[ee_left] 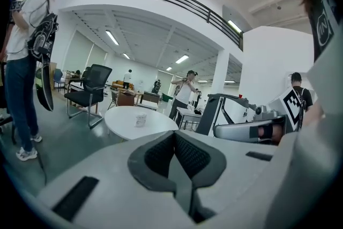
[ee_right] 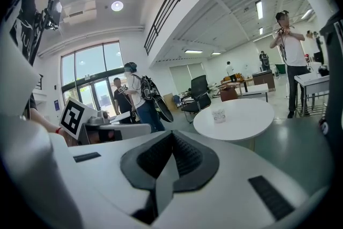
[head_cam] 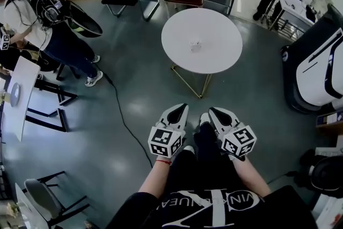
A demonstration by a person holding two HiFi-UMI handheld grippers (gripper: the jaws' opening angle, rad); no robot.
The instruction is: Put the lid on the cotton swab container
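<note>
The container (head_cam: 195,46) is a small clear tub with pale contents. It stands upright near the middle of the round white table (head_cam: 177,51). It is too small to tell whether it is capped.

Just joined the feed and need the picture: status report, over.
Left gripper shut, empty; right gripper shut, empty. Cotton swab container on round table ahead, untouched; lid too small to tell. Nothing between grippers and table.
</note>
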